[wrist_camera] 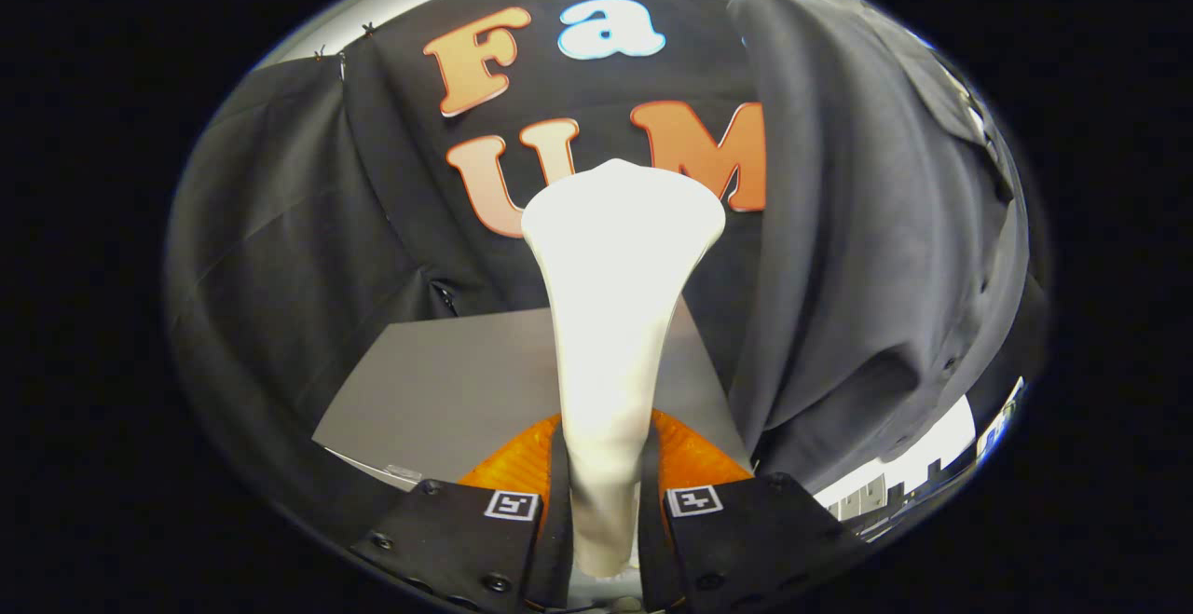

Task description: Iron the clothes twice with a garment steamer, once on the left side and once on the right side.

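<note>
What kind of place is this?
Probably a small recording booth: black cloth walls, a grey table, a dark shirt hanging up. The gripper is shut on a white garment steamer.

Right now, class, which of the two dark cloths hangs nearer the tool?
The grey shirt, right of the white steamer the tool is shut on; the black wall cloth lies behind both.
</note>
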Action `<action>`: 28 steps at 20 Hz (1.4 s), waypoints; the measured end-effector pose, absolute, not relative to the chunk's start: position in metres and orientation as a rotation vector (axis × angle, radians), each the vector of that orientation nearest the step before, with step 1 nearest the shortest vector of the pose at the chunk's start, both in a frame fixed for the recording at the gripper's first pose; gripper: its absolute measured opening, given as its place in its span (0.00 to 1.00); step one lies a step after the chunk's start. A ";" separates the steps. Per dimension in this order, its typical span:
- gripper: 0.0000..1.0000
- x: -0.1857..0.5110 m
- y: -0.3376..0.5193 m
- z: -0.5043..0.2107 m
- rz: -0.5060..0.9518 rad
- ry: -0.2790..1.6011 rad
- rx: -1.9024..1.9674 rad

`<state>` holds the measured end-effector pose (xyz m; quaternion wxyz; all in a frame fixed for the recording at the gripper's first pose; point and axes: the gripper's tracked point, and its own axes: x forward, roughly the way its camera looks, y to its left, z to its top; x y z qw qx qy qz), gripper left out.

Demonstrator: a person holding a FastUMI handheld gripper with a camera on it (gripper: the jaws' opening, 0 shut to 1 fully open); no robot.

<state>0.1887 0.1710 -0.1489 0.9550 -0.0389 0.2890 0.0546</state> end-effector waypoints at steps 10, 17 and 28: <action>0.36 0.123 0.105 -0.024 0.083 0.368 -0.095; 0.36 0.101 0.057 0.006 0.031 0.326 -0.062; 0.36 0.107 -0.009 -0.005 -0.043 0.342 -0.053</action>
